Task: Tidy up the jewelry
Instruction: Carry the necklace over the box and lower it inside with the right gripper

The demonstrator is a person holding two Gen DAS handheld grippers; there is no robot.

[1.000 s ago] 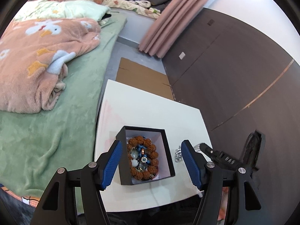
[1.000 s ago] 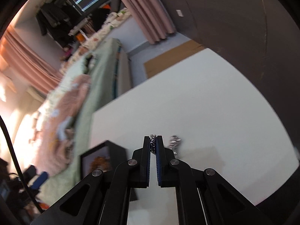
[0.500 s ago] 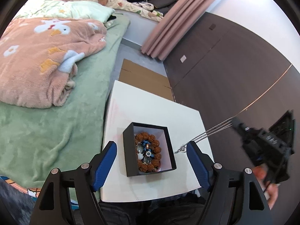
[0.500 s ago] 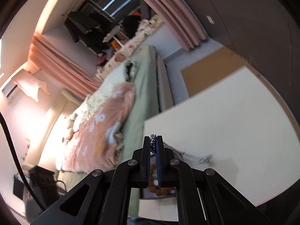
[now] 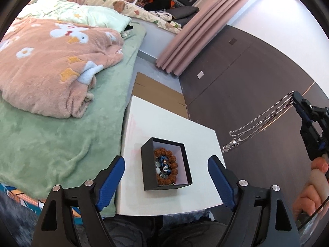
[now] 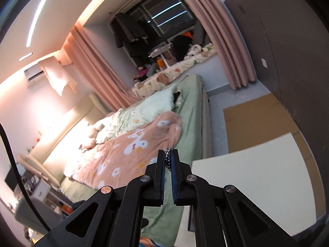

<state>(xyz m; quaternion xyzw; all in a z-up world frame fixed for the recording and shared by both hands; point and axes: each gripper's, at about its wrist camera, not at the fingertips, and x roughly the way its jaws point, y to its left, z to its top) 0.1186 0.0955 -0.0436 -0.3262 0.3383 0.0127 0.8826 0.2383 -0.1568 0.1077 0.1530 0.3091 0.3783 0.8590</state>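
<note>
A black open box (image 5: 185,162) stands on the small white table (image 5: 164,127). It holds a brown bead bracelet (image 5: 173,164) and blue flower pieces. My left gripper (image 5: 166,168) is open and empty, held above the table with the box between its fingers. My right gripper (image 6: 168,156) is shut on a silver chain necklace (image 6: 168,157). In the left wrist view the right gripper (image 5: 296,98) is raised at the right, beyond the table's edge, and the silver chain necklace (image 5: 257,123) hangs from it in the air with its pendant at the bottom.
A bed with a green cover (image 5: 51,140) and a pink blanket (image 5: 51,65) lies left of the table. Flat cardboard (image 5: 156,92) lies on the floor behind the table. A dark wall (image 5: 246,78) and pink curtains (image 5: 185,35) stand at the right.
My right gripper has lifted the necklace off the table, up and to the right; the chain now hangs free. My left gripper has risen away from the box.
</note>
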